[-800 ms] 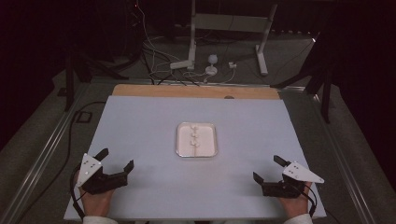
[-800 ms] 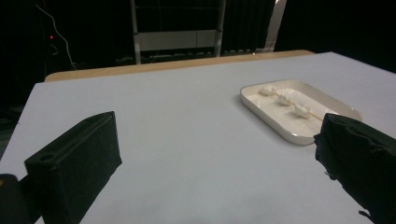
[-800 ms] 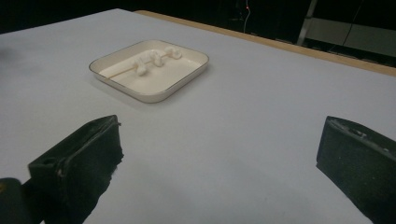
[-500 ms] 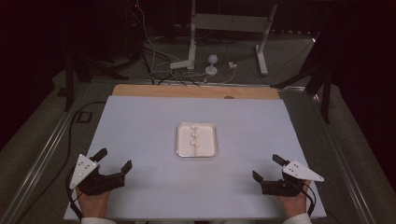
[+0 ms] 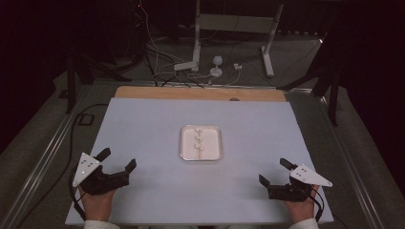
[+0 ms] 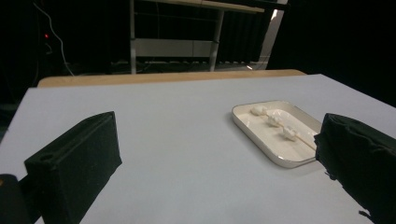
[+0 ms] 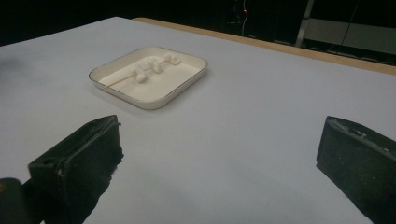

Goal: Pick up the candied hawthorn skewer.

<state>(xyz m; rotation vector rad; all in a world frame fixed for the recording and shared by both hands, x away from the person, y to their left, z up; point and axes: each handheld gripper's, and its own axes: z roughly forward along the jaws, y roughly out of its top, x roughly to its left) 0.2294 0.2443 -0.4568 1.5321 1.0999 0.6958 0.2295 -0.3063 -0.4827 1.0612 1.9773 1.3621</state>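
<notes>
A shallow white square tray [image 5: 215, 155] lies mid-table on the pale sheet, with a row of three small white lumps [image 5: 198, 140] down its middle. The left gripper view has the tray [image 6: 261, 140] ahead to the right, lumps [image 6: 274, 120] inside. From the right gripper view the tray [image 7: 187, 81] is ahead to the left, lumps [image 7: 154, 66] in it. My left gripper [image 5: 116, 161] rests open near the front left corner. Near the front right corner my right gripper [image 5: 276, 172] is open too. Both hold nothing and are well apart from the tray.
A wooden strip [image 5: 200, 94] runs along the table's far edge. Beyond it stand a white metal frame [image 5: 234, 24] and cables [image 5: 162, 71] on the floor. Metal rails [image 5: 43, 162] flank the table's sides.
Both grippers have drifted slightly toward the front edge of the table; jaws remain open. The tray has not moved.
</notes>
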